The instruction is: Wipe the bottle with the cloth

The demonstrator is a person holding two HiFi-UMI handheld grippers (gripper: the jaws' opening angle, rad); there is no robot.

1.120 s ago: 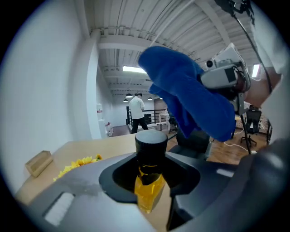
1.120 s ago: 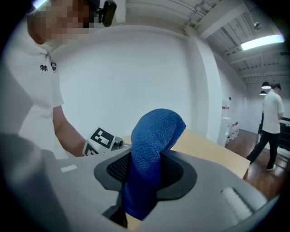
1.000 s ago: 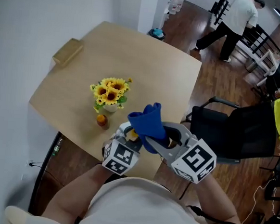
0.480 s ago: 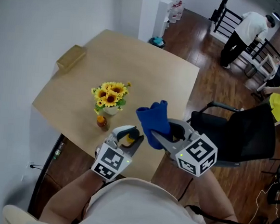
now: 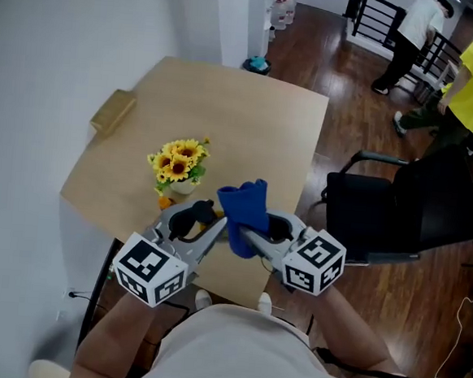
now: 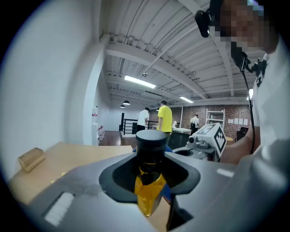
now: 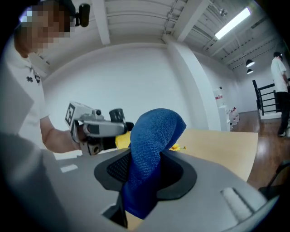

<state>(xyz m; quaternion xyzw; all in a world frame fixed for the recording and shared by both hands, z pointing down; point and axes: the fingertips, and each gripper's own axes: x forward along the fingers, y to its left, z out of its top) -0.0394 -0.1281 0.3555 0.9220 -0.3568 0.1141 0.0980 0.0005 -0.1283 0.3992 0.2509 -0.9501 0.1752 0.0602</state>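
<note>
A: The left gripper (image 6: 149, 183)?
B: Jaws clamped on the yellow bottle (image 6: 147, 195); long axis roughly upright, black cap (image 6: 151, 141) uppermost, above the bench (image 5: 251, 104) near edge.
A: The right gripper (image 7: 142, 181)?
B: Jaws clamped on the blue cloth (image 7: 154, 136), just beside the bottle.

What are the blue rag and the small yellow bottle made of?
The cloth looks like matte blue microfibre or terry, with a fine knobbly weave. The bottle seems glossy plastic or glass, see-through yellow; its black cap looks like matte plastic.
</note>
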